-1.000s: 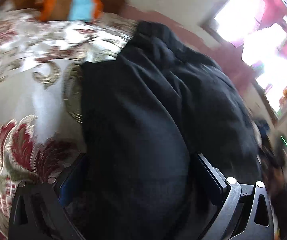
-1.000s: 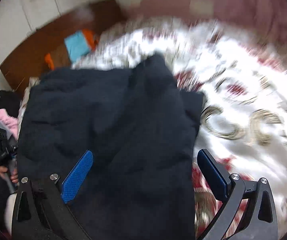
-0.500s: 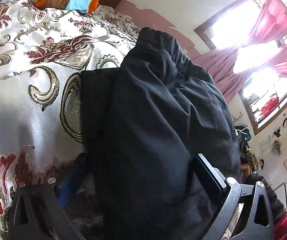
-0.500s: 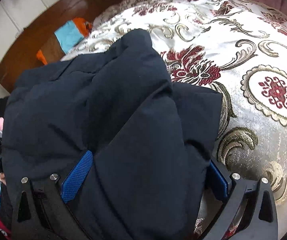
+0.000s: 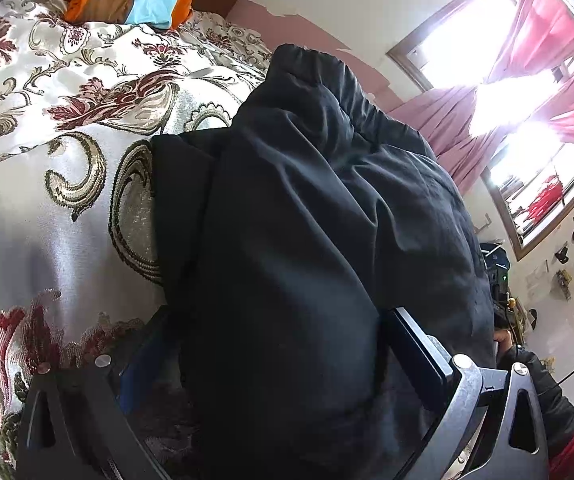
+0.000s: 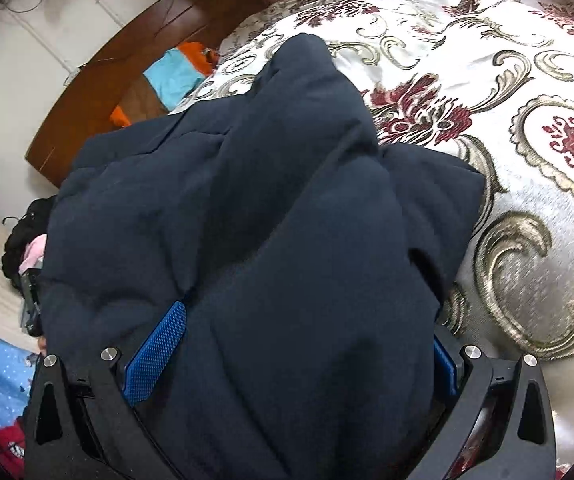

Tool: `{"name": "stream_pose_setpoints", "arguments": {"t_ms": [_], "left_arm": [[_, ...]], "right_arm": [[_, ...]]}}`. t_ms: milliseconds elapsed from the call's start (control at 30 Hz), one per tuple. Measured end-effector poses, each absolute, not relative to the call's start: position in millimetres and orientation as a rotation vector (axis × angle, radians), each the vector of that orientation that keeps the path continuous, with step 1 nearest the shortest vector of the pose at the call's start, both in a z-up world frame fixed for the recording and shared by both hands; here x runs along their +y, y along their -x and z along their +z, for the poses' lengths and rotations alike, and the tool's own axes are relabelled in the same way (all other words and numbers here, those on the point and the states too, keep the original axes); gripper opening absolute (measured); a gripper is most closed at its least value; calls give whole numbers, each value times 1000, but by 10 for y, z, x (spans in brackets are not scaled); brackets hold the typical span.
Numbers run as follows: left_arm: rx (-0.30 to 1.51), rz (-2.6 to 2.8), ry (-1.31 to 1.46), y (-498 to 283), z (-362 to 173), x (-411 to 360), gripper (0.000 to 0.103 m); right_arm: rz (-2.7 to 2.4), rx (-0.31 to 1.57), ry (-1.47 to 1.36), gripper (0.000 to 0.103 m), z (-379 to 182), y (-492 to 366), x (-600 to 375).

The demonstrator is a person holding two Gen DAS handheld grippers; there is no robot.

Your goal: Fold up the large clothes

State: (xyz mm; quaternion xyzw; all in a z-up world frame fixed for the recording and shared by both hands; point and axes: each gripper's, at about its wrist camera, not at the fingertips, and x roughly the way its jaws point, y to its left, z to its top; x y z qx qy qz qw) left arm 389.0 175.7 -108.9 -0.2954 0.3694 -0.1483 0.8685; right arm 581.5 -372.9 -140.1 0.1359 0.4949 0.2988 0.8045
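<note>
1. The dark navy jacket (image 6: 279,208) lies bunched on the bed, a thick puffy heap with soft rolls and a narrow gathered end (image 5: 311,60) pointing toward the headboard.
2. Its far side edge (image 6: 467,184) ends on the bedspread (image 6: 527,208), with broad open bed beyond it; in the left wrist view the other side edge (image 5: 159,208) also meets bare patterned spread (image 5: 47,240).
3. The left claw (image 5: 271,360) stands wide, a thick fold of the jacket filling the gap between its fingers; whether the pads press the cloth I cannot tell.
4. The right claw (image 6: 291,344) is likewise spread wide with jacket bulk between its blue pads (image 6: 155,352); grip or mere contact I cannot tell.
5. The fabric looks matte, creased, darker in the left wrist view.
6. Beyond the jacket sits a wooden headboard (image 6: 127,64) with an orange and blue cloth (image 6: 175,76) against it.
7. A window (image 5: 487,52) with pink curtains (image 5: 567,92) lights the wall side.
</note>
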Motion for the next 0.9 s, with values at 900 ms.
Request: {"name": "stream_pose_setpoints", "arguments": {"t_ms": [900], "left_arm": [[754,-285,573,-3863,-1078,1687,103]], "right_arm": [[467,811,-153,70,-1134,-4951,-3542]]}}
